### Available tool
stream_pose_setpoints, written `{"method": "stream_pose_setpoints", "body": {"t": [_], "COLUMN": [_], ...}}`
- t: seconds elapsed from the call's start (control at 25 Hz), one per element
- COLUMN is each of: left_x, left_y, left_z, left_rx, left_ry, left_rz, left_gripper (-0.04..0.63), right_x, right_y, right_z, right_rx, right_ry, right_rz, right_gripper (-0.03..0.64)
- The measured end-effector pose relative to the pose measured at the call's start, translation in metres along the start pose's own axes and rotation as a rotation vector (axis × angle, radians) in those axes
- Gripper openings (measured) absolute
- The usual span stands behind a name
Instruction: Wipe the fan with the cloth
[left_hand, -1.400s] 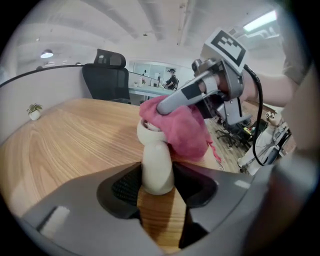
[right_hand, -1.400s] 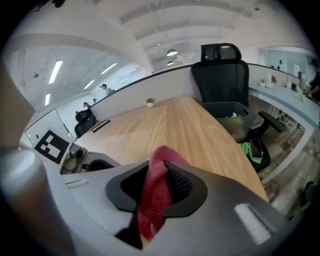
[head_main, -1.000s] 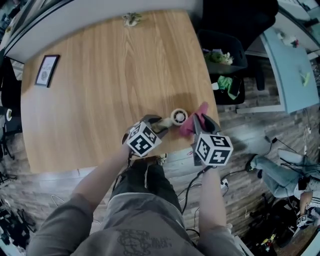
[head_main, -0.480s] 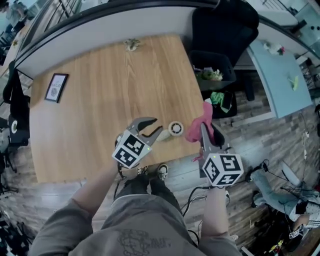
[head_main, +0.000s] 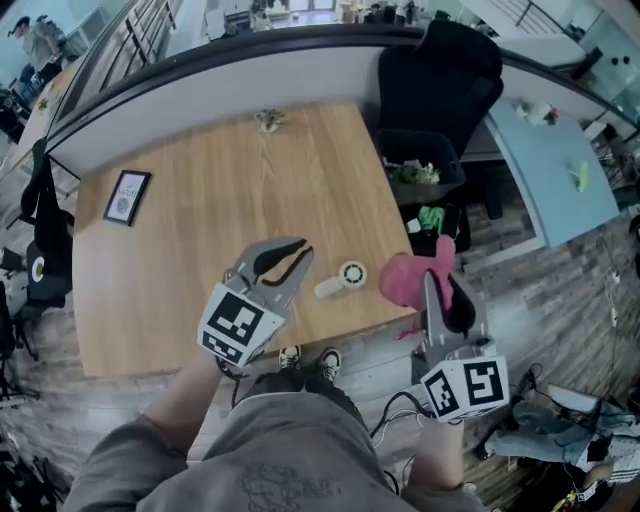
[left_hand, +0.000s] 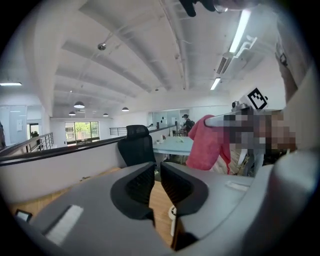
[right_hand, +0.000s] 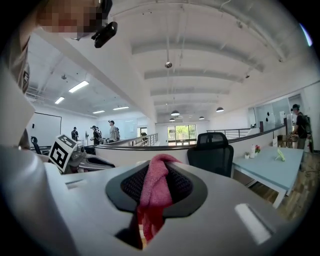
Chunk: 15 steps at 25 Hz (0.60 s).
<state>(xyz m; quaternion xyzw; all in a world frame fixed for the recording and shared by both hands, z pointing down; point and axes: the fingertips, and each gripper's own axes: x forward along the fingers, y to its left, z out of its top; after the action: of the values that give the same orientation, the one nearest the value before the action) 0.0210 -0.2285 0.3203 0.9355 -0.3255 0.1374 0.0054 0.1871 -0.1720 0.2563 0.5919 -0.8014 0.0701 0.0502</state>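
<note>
The right gripper was clamped on the pink cloth. A fold was pinched between its pads and the rest hung in a loose bunch off its tip. The left gripper had just been closing. Its jaws stood almost together with only a thin slit between them, and nothing was in it.

The small white fan lay on its side on the wooden table, near the front edge and roughly between the two grippers in the head view. Neither gripper touched it, and the cloth hung clear of it to its right. Farther off, a framed picture lay near the table's left edge, and a black chair and a bin stood beyond the right side.

The cloth seemed to be gripped by one fold so that the free part could serve as the wiping face. The left gripper was empty, which probably left it free to steady or lift the fan. No wiping contact was in progress.

Both forearms reached forward from the body and held the grippers raised off the tabletop, a little apart. Each gripper view looked out across the room and ceiling rather than down at the wood, so the grippers were pointing close to level.
</note>
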Motion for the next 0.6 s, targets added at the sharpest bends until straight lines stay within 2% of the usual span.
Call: {"method": "stream_pose_setpoints", "body": {"t": [0.28,0.6], "left_x": [-0.031,-0.052], "left_y": [-0.006,-0.016], "left_z": [0.038,0.052], "left_rx": [-0.003,-0.013], "left_ry": [-0.070,-0.093], "left_rz": [0.001,0.026], "left_gripper": [0.025,0.004], "right_x": [-0.027,-0.044], "right_y": [0.015,0.032], "right_z": [0.031,0.023], "right_rx": [-0.036,-0.012], "right_ry": [-0.065,-0.027], "right_rz": [-0.005,0.041], "right_gripper": [0.074,0.072]}}
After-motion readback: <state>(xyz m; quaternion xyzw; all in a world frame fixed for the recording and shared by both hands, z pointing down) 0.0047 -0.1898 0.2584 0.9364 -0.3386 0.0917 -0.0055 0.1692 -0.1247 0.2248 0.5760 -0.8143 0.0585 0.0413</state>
